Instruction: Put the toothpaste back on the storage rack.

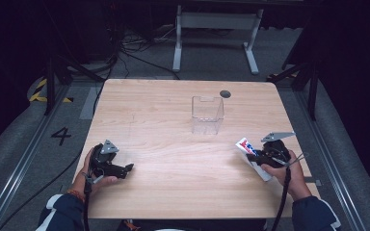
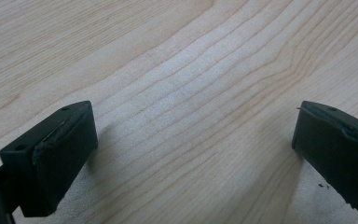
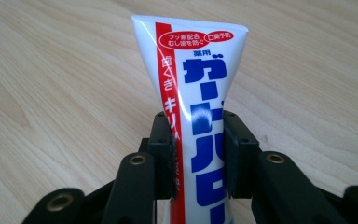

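The right gripper (image 3: pixel 198 154) was clamped on the toothpaste tube (image 3: pixel 198 93) near the counter's (image 1: pixel 173 120) right edge. The clear container (image 1: pixel 207 114) stood empty mid-counter, so any placing seemingly remained. The left gripper (image 2: pixel 193 154) rested spread apart, holding nothing.

white toothpaste tube (image 3: pixel 200 112) in right gripper (image 3: pixel 198 154)

Fixed above the near edge of the wooden table (image 1: pixel 173 120), looking forward and down, far enough to take in the whole top and the floor beyond. Riding on the left gripper (image 2: pixel 193 154), aimed steeply down, very close to bare wood grain (between wide-set jaws). Riding on the right gripper (image 3: pixel 198 158), pointed low along the tabletop, close behind a toothpaste tube (image 3: pixel 200 102). Shared by all three: that same tabletop.
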Motion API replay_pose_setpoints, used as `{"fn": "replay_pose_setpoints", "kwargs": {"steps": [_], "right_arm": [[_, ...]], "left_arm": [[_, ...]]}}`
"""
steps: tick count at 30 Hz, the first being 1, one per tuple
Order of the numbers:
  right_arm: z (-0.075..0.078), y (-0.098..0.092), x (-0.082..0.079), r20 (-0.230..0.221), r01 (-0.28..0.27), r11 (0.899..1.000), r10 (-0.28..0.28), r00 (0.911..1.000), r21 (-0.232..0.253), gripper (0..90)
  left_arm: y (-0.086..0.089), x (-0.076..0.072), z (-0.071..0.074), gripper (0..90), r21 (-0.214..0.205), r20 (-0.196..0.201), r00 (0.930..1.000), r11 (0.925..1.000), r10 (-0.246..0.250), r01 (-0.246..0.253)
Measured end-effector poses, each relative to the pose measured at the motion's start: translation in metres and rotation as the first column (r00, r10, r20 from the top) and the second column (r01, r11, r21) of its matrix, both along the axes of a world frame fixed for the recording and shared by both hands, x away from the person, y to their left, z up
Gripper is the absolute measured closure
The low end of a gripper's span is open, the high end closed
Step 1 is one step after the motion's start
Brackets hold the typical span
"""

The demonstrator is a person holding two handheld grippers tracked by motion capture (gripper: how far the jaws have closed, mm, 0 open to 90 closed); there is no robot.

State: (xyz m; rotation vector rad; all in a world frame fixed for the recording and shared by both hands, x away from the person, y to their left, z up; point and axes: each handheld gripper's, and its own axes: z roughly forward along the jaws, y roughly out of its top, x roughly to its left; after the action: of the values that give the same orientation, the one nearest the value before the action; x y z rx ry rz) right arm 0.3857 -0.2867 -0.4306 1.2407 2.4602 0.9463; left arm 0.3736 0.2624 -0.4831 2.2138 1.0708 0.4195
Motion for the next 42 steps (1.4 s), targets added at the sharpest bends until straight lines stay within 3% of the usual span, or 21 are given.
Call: {"fn": "replay_pose_setpoints", "kwargs": {"steps": [9, 17, 29, 42], "right_arm": [[0.012, -0.001, -0.004, 0.073, -0.012, 0.999, 0.009, 0.9973, 0.043, 69.6], [0.024, 0.002, -0.005, 0.142, -0.034, 0.997, 0.024, 0.9896, 0.069, 69.7], [0.046, 0.01, 0.0, 0.258, -0.056, 0.993, 0.026, 0.9658, 0.108, 69.9], [0.072, 0.022, 0.016, 0.328, -0.086, 0.987, 0.037, 0.9439, 0.137, 69.9]], "left_arm": [[0.0, 0.0, 0.0, 0.5, 0.0, 0.0, 1.0, 1.0, 0.0, 0.0], [0.0, 0.0, 0.0, 0.5, -0.001, -0.001, 1.0, 1.0, -0.002, 0.002], [0.0, 0.0, 0.0, 0.5, 0.0, -0.001, 1.0, 1.0, 0.0, 0.0], [0.0, 0.0, 0.0, 0.5, 0.0, -0.001, 1.0, 1.0, -0.001, 0.001]]}}
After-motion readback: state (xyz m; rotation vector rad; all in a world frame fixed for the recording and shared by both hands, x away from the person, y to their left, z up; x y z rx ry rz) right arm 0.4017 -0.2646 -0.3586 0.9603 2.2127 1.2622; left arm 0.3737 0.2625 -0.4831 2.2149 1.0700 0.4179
